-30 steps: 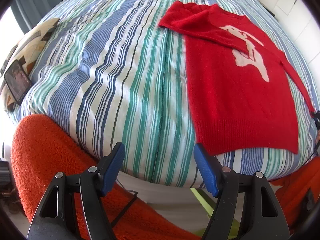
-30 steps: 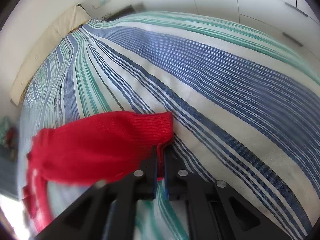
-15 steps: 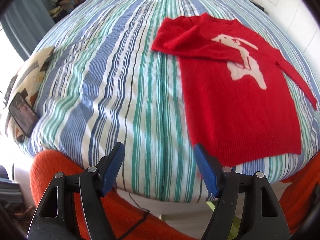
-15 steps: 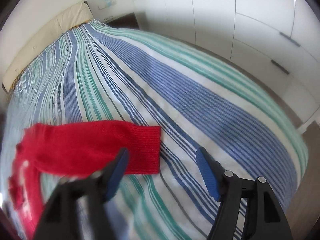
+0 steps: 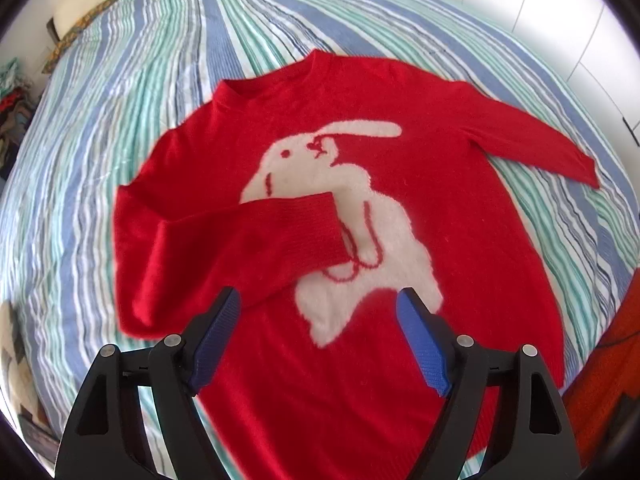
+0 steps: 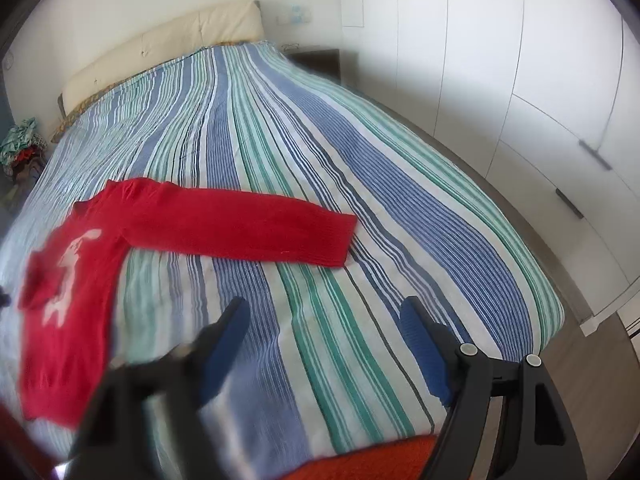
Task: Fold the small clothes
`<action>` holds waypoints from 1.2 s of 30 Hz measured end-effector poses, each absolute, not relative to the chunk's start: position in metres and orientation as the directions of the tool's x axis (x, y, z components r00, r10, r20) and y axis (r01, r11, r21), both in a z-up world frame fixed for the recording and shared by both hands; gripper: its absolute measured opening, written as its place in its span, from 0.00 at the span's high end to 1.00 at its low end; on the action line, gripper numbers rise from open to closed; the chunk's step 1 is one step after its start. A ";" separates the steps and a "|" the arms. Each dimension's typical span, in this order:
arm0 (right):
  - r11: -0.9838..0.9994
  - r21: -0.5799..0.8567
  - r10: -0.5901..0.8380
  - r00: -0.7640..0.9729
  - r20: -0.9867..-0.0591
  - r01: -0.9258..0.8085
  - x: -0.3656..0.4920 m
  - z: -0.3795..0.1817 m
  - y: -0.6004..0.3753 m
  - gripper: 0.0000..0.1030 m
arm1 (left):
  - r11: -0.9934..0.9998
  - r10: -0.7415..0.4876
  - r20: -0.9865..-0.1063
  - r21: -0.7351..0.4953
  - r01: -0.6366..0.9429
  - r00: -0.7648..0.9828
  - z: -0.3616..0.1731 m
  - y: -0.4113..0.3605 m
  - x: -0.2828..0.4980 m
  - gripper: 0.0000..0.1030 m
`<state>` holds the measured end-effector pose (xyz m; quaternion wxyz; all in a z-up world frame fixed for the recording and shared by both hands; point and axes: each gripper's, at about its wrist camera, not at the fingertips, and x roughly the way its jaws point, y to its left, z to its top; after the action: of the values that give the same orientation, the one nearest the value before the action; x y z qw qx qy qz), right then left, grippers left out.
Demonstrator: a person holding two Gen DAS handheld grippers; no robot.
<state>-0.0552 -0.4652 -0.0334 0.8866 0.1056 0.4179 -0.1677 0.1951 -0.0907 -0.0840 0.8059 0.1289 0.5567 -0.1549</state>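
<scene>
A red sweater (image 5: 320, 216) with a white rabbit figure lies flat, front up, on the striped bed (image 5: 120, 80), near the bed's foot edge. 1 sleeve (image 5: 248, 248) is already folded in across the sweater's chest, its cuff resting on the rabbit; the other sleeve (image 6: 248, 228) lies stretched straight out from the sweater over the bedcover. My reading is that the sleeve stage is half done: the outstretched sleeve wants folding in next, which calls for a pinch at its cuff and a carry back over the sweater's body. The left hand-held gripper (image 5: 318, 320) hangs above the sweater's lower half, jaws opening, nothing between them. The right hand-held gripper (image 6: 324, 332) is off the sweater's side, short of the free cuff, jaws also opening and empty over bare bedcover; 1 finger is blurred. Beyond the sweater a cream headboard (image 6: 160, 48) closes the far end of the bed, white wardrobe doors (image 6: 520, 60) run along the side past the outstretched sleeve, and an orange fleecy cloth (image 6: 368, 460) shows at the near edge. Nothing lies on or beside the sweater to block the fold.
</scene>
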 end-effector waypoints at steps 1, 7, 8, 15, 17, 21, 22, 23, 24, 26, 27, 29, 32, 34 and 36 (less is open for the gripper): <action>0.922 0.043 -0.210 0.588 -0.781 0.385 -0.054 -0.036 -0.465 0.25 | 0.926 -0.099 -0.942 0.030 0.376 0.319 -0.093 -0.096 0.206 0.20; 0.933 0.016 -0.208 0.575 -0.791 0.360 -0.048 -0.040 -0.459 0.25 | 0.938 -0.006 -0.954 0.100 0.333 0.301 -0.143 -0.109 0.241 0.37; 0.934 0.014 -0.209 0.576 -0.790 0.357 -0.048 -0.040 -0.458 0.25 | 0.935 0.002 -0.955 0.107 0.337 0.298 -0.148 -0.109 0.241 0.52; 0.929 0.029 -0.210 0.590 -0.780 0.369 -0.050 -0.039 -0.460 0.25 | 0.975 -0.130 -0.905 -0.042 0.218 0.405 -0.077 -0.031 0.226 0.93; 0.927 0.035 -0.211 0.595 -0.776 0.375 -0.052 -0.038 -0.461 0.25 | 0.986 -0.147 -0.872 -0.090 0.141 0.466 -0.040 0.021 0.218 0.93; 0.921 0.043 -0.217 0.601 -0.770 0.388 -0.053 -0.037 -0.464 0.25 | 0.992 -0.039 -0.837 -0.100 -0.083 0.546 -0.001 0.145 0.200 0.93; 0.919 0.044 -0.219 0.601 -0.769 0.391 -0.053 -0.037 -0.465 0.25 | 0.986 0.010 -0.837 -0.082 -0.145 0.547 -0.001 0.175 0.197 0.93; 0.918 0.044 -0.221 0.600 -0.769 0.395 -0.052 -0.037 -0.465 0.25 | 0.976 0.053 -0.843 -0.069 -0.205 0.535 -0.007 0.202 0.198 0.93; 0.917 0.042 -0.224 0.599 -0.769 0.397 -0.052 -0.037 -0.465 0.25 | 0.963 0.085 -0.850 -0.064 -0.262 0.520 -0.014 0.228 0.197 0.93; 0.917 0.033 -0.229 0.594 -0.771 0.397 -0.051 -0.037 -0.463 0.25 | 0.932 0.149 -0.862 -0.040 -0.359 0.484 -0.034 0.269 0.191 0.93; 0.918 0.026 -0.232 0.590 -0.773 0.395 -0.049 -0.038 -0.462 0.25 | 0.916 0.179 -0.868 -0.024 -0.400 0.464 -0.045 0.282 0.188 0.93; 0.923 0.008 -0.236 0.582 -0.778 0.386 -0.047 -0.039 -0.459 0.25 | 0.885 0.185 -0.882 -0.043 -0.464 0.434 -0.068 0.302 0.179 0.93; 0.929 -0.017 -0.244 0.576 -0.780 0.370 -0.046 -0.040 -0.454 0.25 | 0.853 0.146 -0.905 -0.090 -0.515 0.399 -0.095 0.314 0.170 0.93; 0.930 -0.026 -0.248 0.573 -0.782 0.367 -0.046 -0.040 -0.453 0.25 | 0.850 0.145 -0.917 -0.076 -0.521 0.371 -0.110 0.311 0.169 0.93; 0.930 -0.025 -0.246 0.568 -0.786 0.368 -0.045 -0.041 -0.454 0.25 | 0.849 0.152 -0.928 -0.053 -0.525 0.340 -0.122 0.309 0.164 0.93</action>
<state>-0.0451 -0.4539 -0.0412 0.8825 0.0705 0.4313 -0.1738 0.1642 0.3088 -0.1222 0.7996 -0.1748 0.5341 0.2118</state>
